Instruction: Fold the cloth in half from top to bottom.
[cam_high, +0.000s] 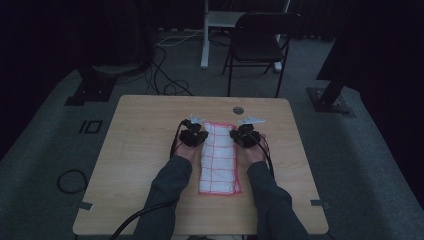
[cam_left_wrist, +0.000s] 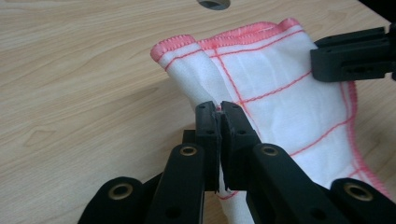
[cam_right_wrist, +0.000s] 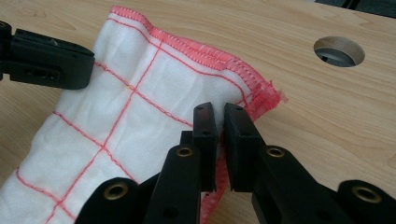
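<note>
White cloth with a red grid and red stitched hem (cam_high: 218, 159) lies folded in a long strip at the middle of the light wooden table (cam_high: 140, 165), its near end toward the person's grey sleeves (cam_high: 167, 192). Farther up, the left gripper (cam_left_wrist: 218, 110) is clenched on the cloth's left edge near the far end, and the right gripper (cam_right_wrist: 217, 113) pinches its right edge beside the far corner. Beyond lies a round hole (cam_right_wrist: 339, 51) in the tabletop, then a black folding chair (cam_high: 261, 42) on grey carpet.
</note>
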